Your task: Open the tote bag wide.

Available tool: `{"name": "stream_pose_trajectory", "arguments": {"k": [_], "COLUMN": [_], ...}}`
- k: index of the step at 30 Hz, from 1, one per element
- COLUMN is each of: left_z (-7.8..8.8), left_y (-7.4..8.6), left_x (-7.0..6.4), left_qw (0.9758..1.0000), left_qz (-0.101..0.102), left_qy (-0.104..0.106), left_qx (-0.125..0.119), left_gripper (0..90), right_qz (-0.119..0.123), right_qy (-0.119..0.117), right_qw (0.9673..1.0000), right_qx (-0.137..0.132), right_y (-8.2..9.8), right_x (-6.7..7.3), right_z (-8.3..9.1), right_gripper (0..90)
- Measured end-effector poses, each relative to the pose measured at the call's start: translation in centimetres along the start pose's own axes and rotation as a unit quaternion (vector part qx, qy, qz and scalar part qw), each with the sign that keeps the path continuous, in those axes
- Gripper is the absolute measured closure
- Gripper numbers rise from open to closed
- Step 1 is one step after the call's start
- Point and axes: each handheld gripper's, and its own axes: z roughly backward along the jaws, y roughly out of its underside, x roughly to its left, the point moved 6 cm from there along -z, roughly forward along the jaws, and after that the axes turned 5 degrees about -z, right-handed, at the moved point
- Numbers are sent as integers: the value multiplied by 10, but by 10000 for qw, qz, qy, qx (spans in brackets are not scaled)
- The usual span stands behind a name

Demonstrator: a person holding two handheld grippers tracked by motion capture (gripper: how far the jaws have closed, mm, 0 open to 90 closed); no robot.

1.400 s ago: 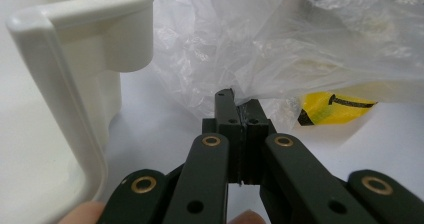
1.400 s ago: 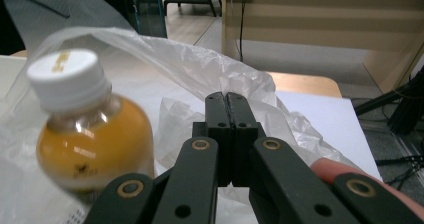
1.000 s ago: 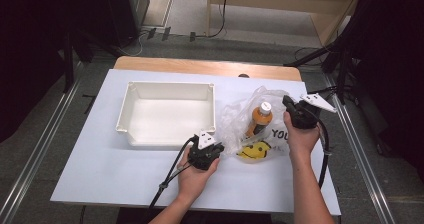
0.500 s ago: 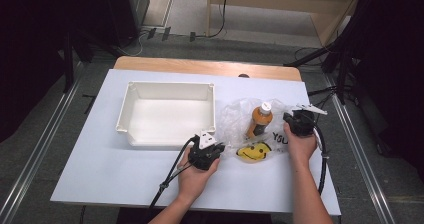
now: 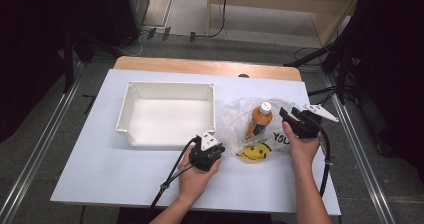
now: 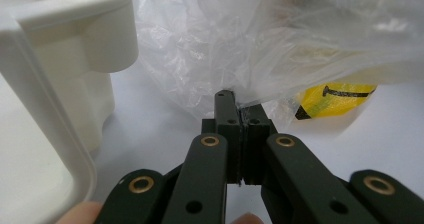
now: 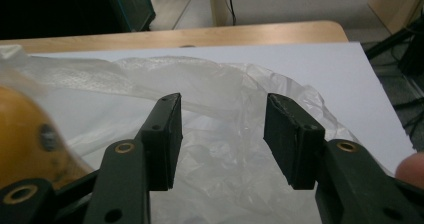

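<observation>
A clear plastic bag [image 5: 235, 115] with a yellow smiley print [image 5: 253, 152] lies right of centre on the table. An orange bottle [image 5: 259, 120] with a white cap rests inside it. My left gripper [image 5: 219, 149] is shut on the bag's near-left edge, and the film is pinched between its pads [image 6: 239, 106]. My right gripper [image 5: 286, 117] sits at the bag's right side, beside the bottle [image 7: 25, 129]. Its jaws [image 7: 222, 134] have just been opening and stand apart. Crumpled bag film [image 7: 225, 89] lies between and beyond them, untouched by the pads.
An empty white tray [image 5: 127, 115] stands left of the bag, its corner [image 6: 100, 44] close to my left gripper. A wooden strip [image 5: 200, 66] runs along the table's far edge. Cables trail from both grippers toward the near edge.
My right gripper has dropped lower toward the bag's right side, and its jaws now stand apart. The left gripper has kept still, holding the bag.
</observation>
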Motion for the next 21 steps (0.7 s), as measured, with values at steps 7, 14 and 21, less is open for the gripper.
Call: {"name": "stream_pose_trajectory", "arguments": {"k": [7,14,21], "left_z": [-1,3,21], "left_y": [0,0,-9], "left_x": [0,-5,-7], "left_qw": [10000,9995,9961], "left_qz": [16,-251,-261], "left_qy": [-11,-107,-174], "left_qx": [50,-141,-822], "left_gripper": [900,760,335], "right_qz": [94,-215,-136], "right_qy": [-142,226,252], "right_qw": [9984,9937,9936], "right_qx": [544,1075,1095], "right_y": [30,62,65], "right_x": [1,-27,-26], "right_z": [9,13,13], "right_gripper": [766,886,882]}}
